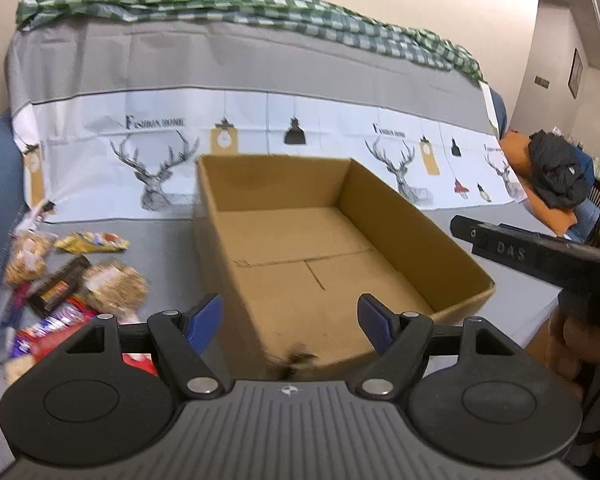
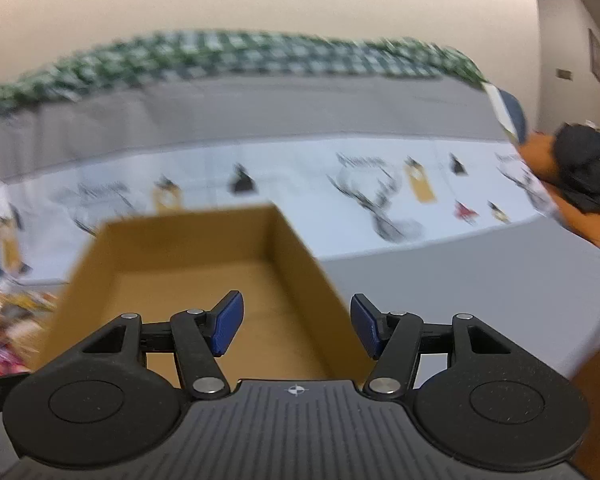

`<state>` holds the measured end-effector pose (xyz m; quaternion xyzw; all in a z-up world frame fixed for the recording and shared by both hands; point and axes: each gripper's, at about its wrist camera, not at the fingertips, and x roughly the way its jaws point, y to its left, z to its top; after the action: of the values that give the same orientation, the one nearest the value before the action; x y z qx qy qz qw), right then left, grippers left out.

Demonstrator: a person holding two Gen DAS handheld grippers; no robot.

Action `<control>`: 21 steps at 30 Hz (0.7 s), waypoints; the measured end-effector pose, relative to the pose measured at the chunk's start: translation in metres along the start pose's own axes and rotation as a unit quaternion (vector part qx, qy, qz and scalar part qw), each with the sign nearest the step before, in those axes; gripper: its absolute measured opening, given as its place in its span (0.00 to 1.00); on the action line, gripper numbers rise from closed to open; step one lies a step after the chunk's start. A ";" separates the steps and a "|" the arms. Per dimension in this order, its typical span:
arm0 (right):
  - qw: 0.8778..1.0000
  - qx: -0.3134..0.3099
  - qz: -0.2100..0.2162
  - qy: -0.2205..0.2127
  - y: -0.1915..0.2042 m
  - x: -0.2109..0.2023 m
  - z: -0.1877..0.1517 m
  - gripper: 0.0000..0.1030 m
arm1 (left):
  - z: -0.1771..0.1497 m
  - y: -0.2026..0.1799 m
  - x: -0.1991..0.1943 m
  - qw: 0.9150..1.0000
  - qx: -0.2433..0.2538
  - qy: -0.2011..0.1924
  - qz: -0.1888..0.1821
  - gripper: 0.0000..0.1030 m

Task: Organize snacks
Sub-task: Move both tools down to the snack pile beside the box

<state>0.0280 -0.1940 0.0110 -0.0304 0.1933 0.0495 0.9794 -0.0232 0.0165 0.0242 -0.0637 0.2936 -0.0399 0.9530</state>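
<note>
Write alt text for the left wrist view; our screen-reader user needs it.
An open, empty cardboard box sits on a grey-covered surface ahead of the open left gripper, which holds nothing. A pile of snack packets lies left of the box, and the other handheld gripper enters from the right.

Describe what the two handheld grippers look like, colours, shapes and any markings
Both match: the left gripper and right gripper have blue pads on black linkage arms with silver rivets, round black discs either side, and a ribbed grey body bearing a small crosshair mark. Seen from the left wrist view, the right gripper's black side reads DAS.
</note>
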 end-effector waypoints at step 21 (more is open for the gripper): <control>0.940 -0.146 0.302 0.056 0.212 -0.001 -0.047 0.56 | -0.031 0.208 0.035 0.986 -0.090 0.126 0.062 0.25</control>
<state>-0.0137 0.0127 -0.0407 -0.1156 0.2386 0.3691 0.8908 -0.0041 0.2148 -0.0510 -0.1255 0.4171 0.0381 0.8994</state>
